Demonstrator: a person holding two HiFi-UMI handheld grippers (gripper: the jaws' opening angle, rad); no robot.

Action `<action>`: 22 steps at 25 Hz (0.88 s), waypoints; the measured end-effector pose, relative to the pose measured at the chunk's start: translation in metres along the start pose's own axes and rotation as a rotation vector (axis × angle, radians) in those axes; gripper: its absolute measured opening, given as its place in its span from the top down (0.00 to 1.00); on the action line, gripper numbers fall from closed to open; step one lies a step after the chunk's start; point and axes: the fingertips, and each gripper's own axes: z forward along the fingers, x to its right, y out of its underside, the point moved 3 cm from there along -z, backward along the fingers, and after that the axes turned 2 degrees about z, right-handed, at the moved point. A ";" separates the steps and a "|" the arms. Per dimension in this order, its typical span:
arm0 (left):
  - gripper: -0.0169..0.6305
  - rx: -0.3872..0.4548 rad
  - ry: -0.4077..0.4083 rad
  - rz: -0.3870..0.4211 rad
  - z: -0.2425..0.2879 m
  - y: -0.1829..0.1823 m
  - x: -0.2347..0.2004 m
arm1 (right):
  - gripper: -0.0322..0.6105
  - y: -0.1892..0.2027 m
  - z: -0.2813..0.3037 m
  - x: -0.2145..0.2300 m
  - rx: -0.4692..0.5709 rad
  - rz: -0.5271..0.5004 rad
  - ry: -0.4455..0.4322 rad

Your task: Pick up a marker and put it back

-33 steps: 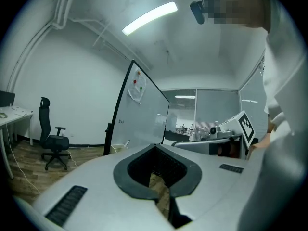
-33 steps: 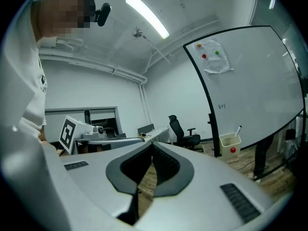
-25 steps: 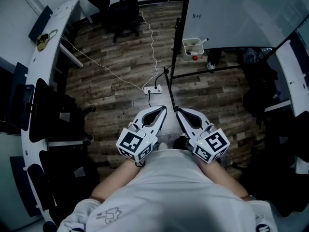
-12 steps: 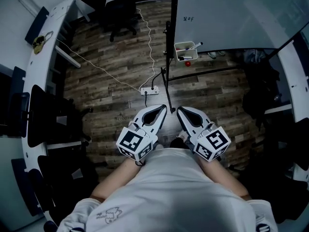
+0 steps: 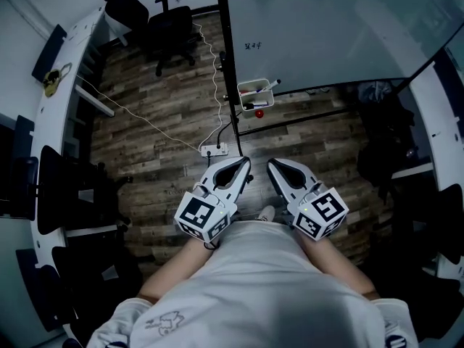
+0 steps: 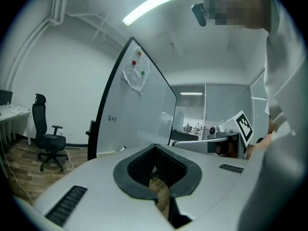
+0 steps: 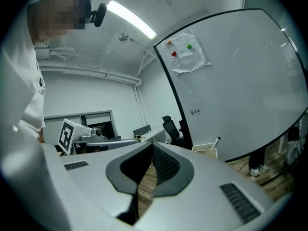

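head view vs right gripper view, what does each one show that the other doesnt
Only the head view: the power strip on the wood floor, the curved desk at the left, and a red thing by the tray.
Only the right gripper view: the ceiling light and the coloured magnets pinning a paper up.
Both: the whiteboard, its tray with a marker sticking out, an office chair, and the right tongs, shut on nothing.

Dim head view; ceiling strip light [image 6: 153, 5] glares; fisheye edges vignette.
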 end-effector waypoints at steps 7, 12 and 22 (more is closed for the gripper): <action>0.97 0.005 0.049 0.006 0.034 -0.006 0.012 | 0.93 -0.018 -0.019 0.035 0.049 0.006 0.054; 0.97 0.000 0.081 0.011 0.052 -0.010 0.006 | 0.93 -0.018 -0.014 0.042 0.033 0.016 0.062; 0.97 -0.014 0.199 -0.003 0.089 -0.016 -0.011 | 0.93 -0.034 -0.006 0.071 0.078 0.023 0.164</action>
